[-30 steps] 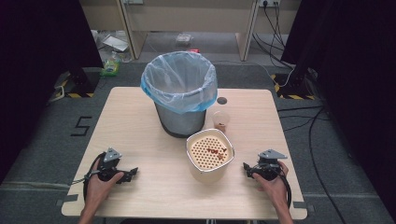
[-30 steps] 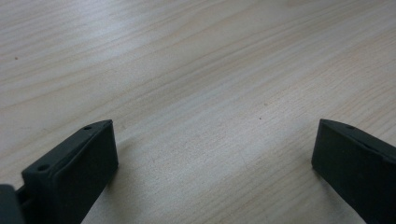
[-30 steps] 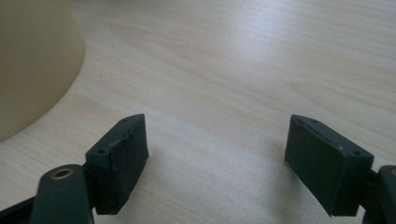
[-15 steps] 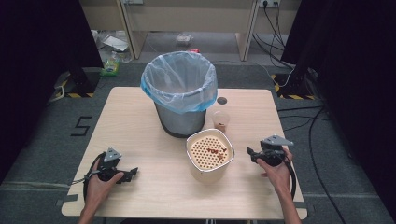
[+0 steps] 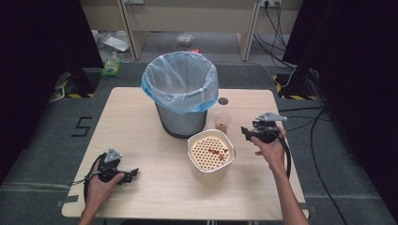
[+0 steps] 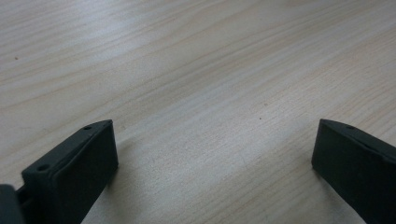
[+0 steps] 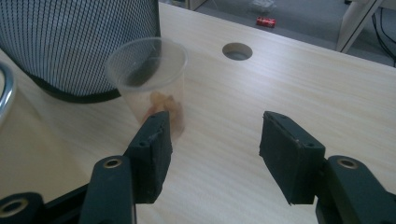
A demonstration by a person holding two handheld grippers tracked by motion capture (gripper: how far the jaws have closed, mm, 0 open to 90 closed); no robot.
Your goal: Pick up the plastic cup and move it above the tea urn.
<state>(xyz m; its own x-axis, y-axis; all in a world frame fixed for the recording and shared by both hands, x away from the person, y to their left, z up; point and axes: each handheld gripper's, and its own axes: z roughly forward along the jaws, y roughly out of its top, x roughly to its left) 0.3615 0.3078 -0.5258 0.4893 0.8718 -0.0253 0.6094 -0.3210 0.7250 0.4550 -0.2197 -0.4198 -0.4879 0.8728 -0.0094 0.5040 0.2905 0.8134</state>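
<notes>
In the right gripper view, the right gripper (image 7: 212, 154) has its jaws spread wide and holds nothing, its left jaw already just in front of the small clear plastic cup (image 7: 149, 81). The cup stands upright on the table (image 7: 327, 93), near the foot of the mesh bin (image 7: 79, 42), with a few brownish scraps lying in its bottom.

It looks thin-walled and very light (the sort that buckles under a hard pinch), so it will likely slide or tip if nudged by one jaw alone. The smooth, tapered wall may also slip upward out of a loose grip. The safest hold, I judge, is across the middle of the body, one jaw on each side, closed gently and kept level so the scraps stay in.

From the high view, the cup (image 5: 222, 120) sits between the bin (image 5: 180, 91), lined with a blue bag, and the right gripper (image 5: 248, 133), just beyond the cream perforated container (image 5: 211, 154). The left gripper (image 6: 212, 154) rests open and empty over bare wood, well apart at the table's near-left corner.
</notes>
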